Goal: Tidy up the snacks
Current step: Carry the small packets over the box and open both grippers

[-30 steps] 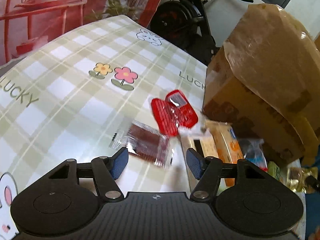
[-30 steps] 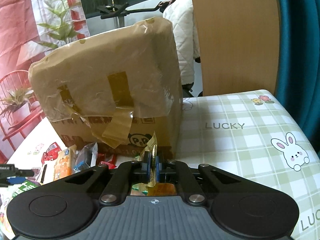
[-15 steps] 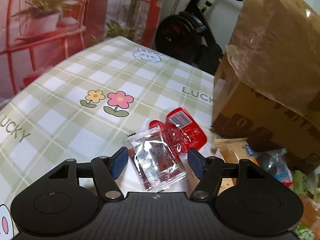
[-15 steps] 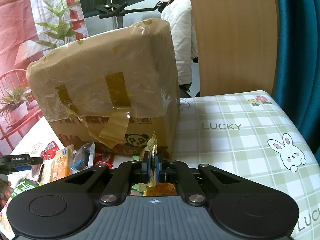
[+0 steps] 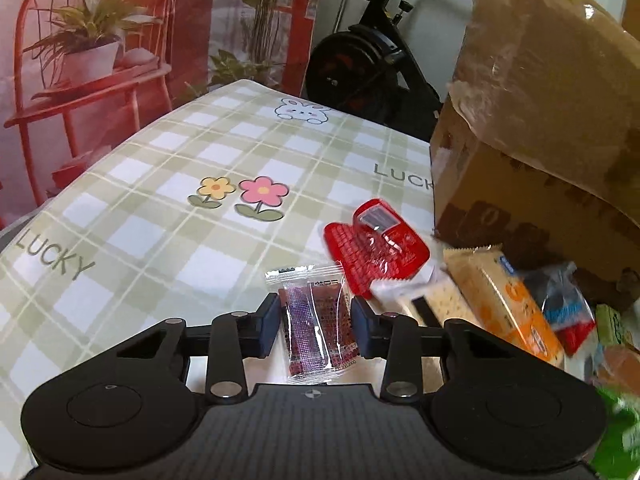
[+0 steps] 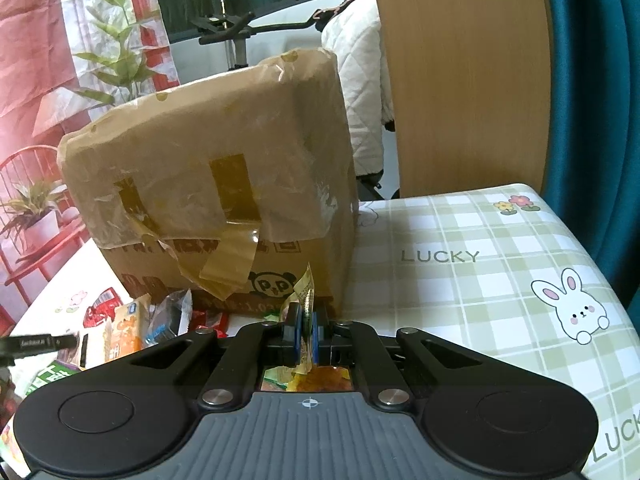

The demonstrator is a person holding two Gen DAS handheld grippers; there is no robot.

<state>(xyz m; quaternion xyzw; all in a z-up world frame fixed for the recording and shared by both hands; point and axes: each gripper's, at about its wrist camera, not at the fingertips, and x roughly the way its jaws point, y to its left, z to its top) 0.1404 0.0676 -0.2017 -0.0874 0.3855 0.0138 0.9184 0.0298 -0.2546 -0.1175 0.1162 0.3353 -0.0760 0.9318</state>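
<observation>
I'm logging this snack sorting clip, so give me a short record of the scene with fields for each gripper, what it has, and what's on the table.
left gripper: fingers on either side of a clear packet of dark red snack; contact unclear
right gripper: shut on a gold wrapper
table: green checked cloth
big item: taped cardboard box
loose snacks: red packet, orange packet, others beside the box
</observation>
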